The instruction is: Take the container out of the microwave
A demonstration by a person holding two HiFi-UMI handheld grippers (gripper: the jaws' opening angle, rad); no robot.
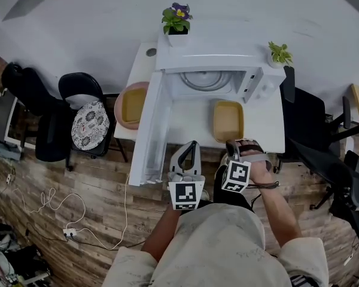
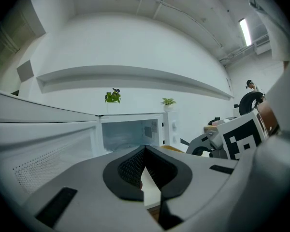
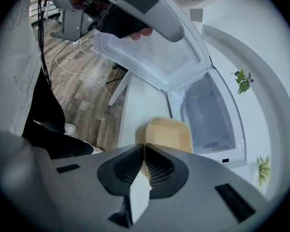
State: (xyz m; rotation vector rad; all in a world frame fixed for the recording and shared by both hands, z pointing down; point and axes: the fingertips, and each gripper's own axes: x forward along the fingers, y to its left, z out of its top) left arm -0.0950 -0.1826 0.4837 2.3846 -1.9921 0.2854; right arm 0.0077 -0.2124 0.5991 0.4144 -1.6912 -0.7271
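Container (image 1: 228, 121) out of the open microwave (image 1: 210, 62), resting on the table (image 1: 190, 117); my right tongs (image 1: 234, 146) pinched on its near rim, left tongs (image 1: 191, 147) closed, empty; extraction apparently done, so next I release and withdraw.

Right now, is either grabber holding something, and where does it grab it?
The right gripper pinches the yellow container by its near rim. The left gripper is shut and holds nothing.
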